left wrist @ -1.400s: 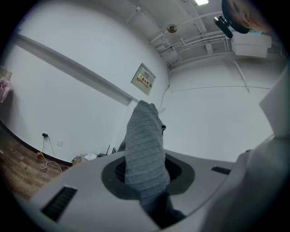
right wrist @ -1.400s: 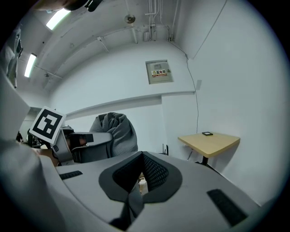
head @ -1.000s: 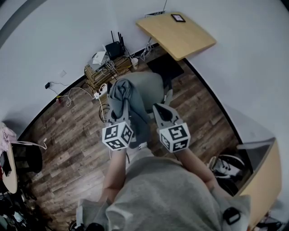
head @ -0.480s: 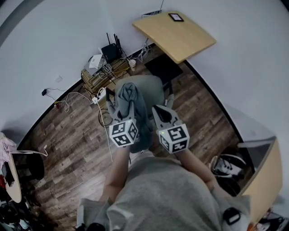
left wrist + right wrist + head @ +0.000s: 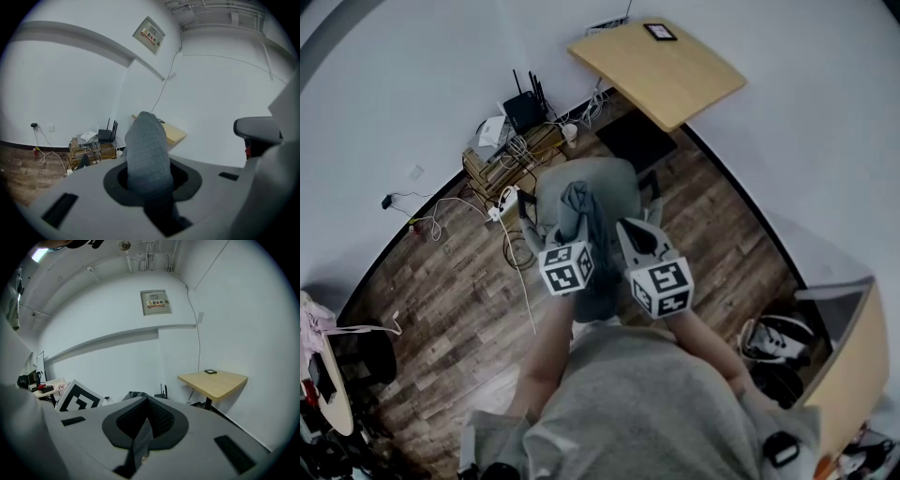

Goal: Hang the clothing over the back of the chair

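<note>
A grey office chair (image 5: 614, 180) stands on the wood floor just ahead of me. The grey-blue clothing (image 5: 586, 223) hangs bunched over the chair's near side, between my two grippers. My left gripper (image 5: 569, 236) is shut on a thick bulge of the clothing (image 5: 146, 145), which fills the left gripper view between its jaws (image 5: 147, 180). My right gripper (image 5: 637, 232) sits to the right of it, shut on a thin fold of the clothing (image 5: 138, 444). The left gripper's marker cube (image 5: 77, 401) shows at the left of the right gripper view.
A light wooden desk (image 5: 661, 70) juts from the wall beyond the chair, with a black mat (image 5: 637, 141) beneath it. A crate with a router and cables (image 5: 511, 131) stands at the back left. A wooden cabinet (image 5: 848, 366) and shoes (image 5: 769, 342) are at my right.
My left gripper has moved right and down with the clothing, closer to the right gripper and the chair. The clothing now lies more narrowly bunched over the chair. The right gripper shifted only slightly.
</note>
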{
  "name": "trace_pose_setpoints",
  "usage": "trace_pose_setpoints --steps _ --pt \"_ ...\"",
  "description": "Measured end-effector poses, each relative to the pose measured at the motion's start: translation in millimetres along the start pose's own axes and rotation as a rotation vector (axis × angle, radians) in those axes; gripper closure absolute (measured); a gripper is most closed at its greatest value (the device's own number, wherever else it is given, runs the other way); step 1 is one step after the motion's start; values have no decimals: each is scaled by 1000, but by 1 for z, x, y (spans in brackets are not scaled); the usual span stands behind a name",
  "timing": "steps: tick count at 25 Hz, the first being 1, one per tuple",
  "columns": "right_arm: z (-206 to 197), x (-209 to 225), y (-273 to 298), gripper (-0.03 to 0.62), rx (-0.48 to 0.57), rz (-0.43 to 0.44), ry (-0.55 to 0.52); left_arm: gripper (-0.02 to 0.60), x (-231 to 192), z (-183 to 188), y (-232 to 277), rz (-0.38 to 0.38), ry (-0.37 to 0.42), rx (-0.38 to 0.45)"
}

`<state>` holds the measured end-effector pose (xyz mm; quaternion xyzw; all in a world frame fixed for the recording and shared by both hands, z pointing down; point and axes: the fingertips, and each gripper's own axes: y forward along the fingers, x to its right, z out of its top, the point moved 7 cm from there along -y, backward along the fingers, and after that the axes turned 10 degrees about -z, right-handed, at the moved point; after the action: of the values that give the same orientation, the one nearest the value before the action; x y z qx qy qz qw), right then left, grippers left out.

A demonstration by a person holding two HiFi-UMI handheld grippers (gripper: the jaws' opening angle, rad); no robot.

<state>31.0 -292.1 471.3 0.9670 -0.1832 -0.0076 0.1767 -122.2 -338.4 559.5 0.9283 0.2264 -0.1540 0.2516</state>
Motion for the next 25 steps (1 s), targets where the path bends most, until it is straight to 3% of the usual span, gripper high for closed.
trace_pose_setpoints --steps 8,16,22,25 --pt "-3 7 7 595 -7 -24 16 502 -3 -25 31 -15 -32 -188" --pt "-3 7 9 595 -19 -23 18 482 -2 -25 37 -22 -37 -244" --pt "-3 7 2 595 -8 -17 13 289 9 -27 32 -78 -30 -287" --pt "-3 6 -5 595 -4 -13 8 202 10 -26 25 -53 -31 -259"
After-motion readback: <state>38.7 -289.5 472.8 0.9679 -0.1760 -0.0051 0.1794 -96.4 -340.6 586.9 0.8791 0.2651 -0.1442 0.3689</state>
